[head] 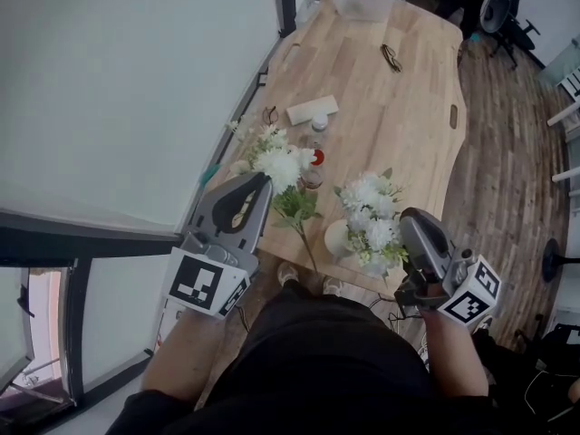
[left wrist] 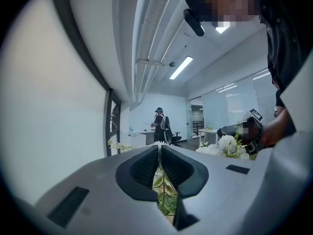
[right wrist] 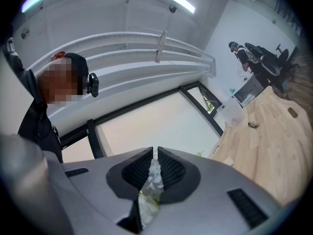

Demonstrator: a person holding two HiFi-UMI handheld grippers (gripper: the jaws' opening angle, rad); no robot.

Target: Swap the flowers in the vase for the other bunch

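The left claw [head: 261,181] was pressed together on the leafy stems of a loose bunch of white flowers [head: 279,164], held up to the left of the white vase [head: 337,237]. Its long stem [head: 308,243] dangled just beside the vase. The right claw [head: 405,229] pinched white petals and greenery of the second bunch [head: 372,216], which stood directly above the vase, at the near edge of the wooden surface [head: 408,125].

That right grip seemed to sit on blooms rather than stems. A pull could tear petals or let the bunch slip. Snagged stems might drag the vase over the edge, and the dangling stem could nudge it too, or sweep the small bottles [head: 314,159] just beyond it.

Blooms covered the vase's mouth, so whether the second bunch's stems sat inside could not be told. Neither gripper view showed the vase.
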